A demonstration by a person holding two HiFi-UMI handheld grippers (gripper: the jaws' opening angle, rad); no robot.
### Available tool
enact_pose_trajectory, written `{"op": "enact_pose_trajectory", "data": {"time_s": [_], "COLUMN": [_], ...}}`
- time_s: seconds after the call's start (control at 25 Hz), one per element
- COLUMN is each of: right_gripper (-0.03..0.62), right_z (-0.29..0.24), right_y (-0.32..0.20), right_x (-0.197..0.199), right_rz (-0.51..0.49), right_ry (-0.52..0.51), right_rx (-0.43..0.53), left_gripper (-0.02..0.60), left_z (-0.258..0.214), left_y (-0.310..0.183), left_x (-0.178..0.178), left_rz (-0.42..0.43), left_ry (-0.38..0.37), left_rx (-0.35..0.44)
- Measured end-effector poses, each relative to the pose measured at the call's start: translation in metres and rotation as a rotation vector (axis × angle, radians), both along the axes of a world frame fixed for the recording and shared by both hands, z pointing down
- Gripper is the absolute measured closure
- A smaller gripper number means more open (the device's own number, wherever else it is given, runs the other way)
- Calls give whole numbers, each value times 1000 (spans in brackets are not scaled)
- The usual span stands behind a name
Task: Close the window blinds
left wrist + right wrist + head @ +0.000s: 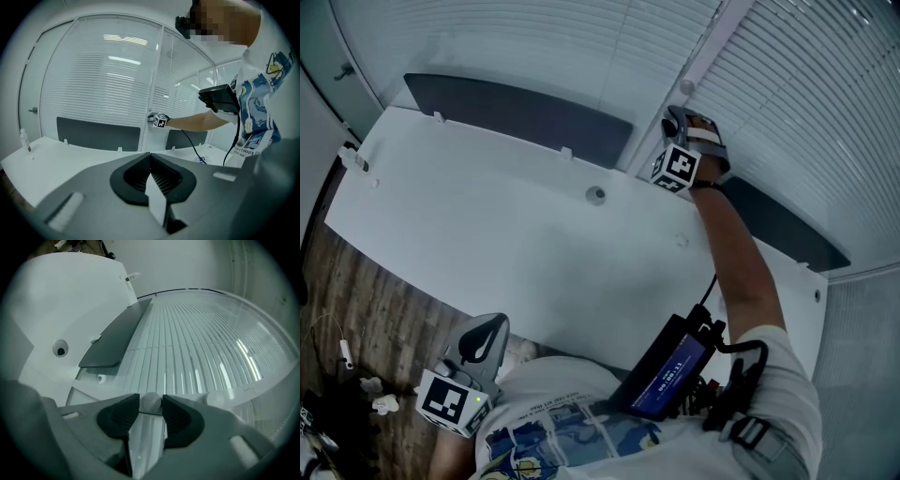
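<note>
Blinds (797, 103) of pale horizontal slats fill the window behind a long white desk (487, 234). A pale upright post splits them into two panels. Bright streaks lie across some slats, and from here I can't tell whether they are gaps or reflected lamps. Two dark divider panels (516, 112) stand along the desk's far edge, just in front of the blinds.

The person leans over the desk with the right arm stretched out. The right gripper (677, 120) is up against the post between the two panels. Seen along its own jaws, the right gripper (151, 404) has a small white knob (151, 401) sitting between its tips. The dark pads stand fairly wide and appear to press the knob from both sides. A second round knob sits a little to the right on the same rail.

The left gripper (492, 323) hangs low by the person's hip, off the near edge of the desk and above the wood floor (366, 300). Its jaws are pressed together at the tips with nothing between them (150, 157).

A dark device with a lit screen (666, 370) hangs at the person's chest. A round hole (595, 194) sits in the desk top near the middle.
</note>
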State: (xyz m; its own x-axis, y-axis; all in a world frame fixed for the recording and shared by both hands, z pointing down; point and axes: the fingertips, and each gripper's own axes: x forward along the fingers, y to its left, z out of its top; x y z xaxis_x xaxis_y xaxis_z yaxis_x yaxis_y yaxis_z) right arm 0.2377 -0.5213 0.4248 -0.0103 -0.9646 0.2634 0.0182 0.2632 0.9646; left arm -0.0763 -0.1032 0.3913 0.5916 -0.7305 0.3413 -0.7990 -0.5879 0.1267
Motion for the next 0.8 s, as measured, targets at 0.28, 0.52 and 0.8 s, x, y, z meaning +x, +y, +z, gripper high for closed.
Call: {"op": "enact_pose_trajectory", "data": {"time_s": [0.28, 0.52, 0.8], "right_gripper": [465, 465, 465], "right_z": [-12, -17, -33], "right_y": [0, -2, 2], "right_x": [-1, 1, 5], "right_rz": [73, 179, 279], "right_ry": [-139, -477, -879], "right_rx": [75, 122, 172], "left_gripper": [577, 577, 577], "left_z": [-4, -2, -8], "left_y": [1, 0, 2], "left_x": [-1, -3, -8], "left_rz": [-3, -11, -23], "left_ry": [-5, -12, -9], "left_rx": [-4, -6, -9]}}
